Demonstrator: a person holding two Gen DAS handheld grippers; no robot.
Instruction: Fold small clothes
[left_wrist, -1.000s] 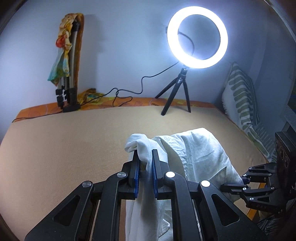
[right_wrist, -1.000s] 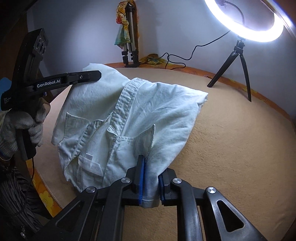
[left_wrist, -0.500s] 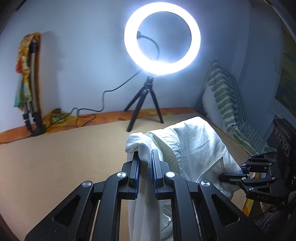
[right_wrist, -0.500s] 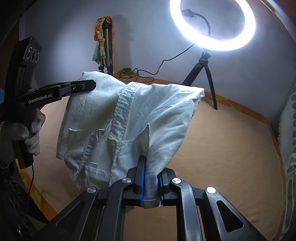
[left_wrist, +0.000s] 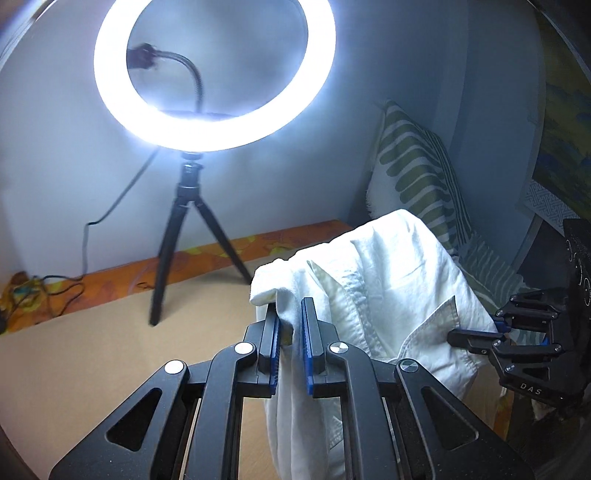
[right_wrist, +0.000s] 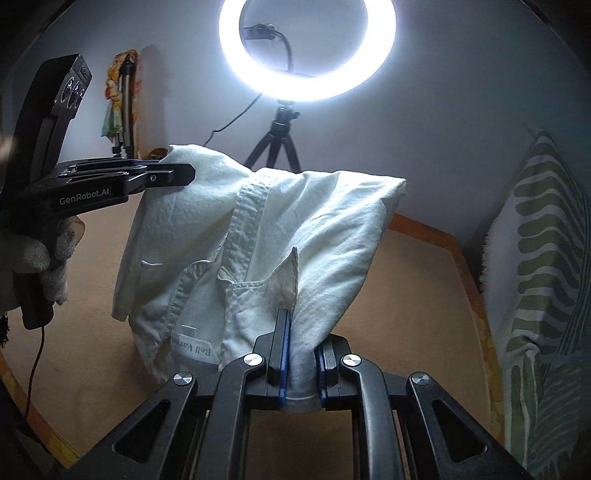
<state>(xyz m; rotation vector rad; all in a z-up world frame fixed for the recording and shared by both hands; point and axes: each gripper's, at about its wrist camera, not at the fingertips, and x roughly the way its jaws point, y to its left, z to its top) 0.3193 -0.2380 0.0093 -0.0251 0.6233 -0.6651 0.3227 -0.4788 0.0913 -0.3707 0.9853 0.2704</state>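
Observation:
A small white shirt (right_wrist: 314, 229) with collar, pocket and label hangs in the air above the tan bed surface (right_wrist: 406, 295). My left gripper (left_wrist: 290, 314) is shut on one bunched edge of the shirt (left_wrist: 388, 288). It also shows at the left of the right wrist view (right_wrist: 173, 175). My right gripper (right_wrist: 301, 325) is shut on another edge near the collar. It also shows at the right of the left wrist view (left_wrist: 458, 338). The shirt sags between the two grippers.
A lit ring light on a black tripod (left_wrist: 192, 206) stands at the back of the bed. A green striped pillow (right_wrist: 543, 277) leans at the right. A second stand draped with colourful cloth (right_wrist: 123, 107) and cables (left_wrist: 44, 284) sit at the back left.
Both grippers have lifted the shirt higher off the bed and swung toward the ring light, which now looms larger. Both grips on the shirt are unchanged.

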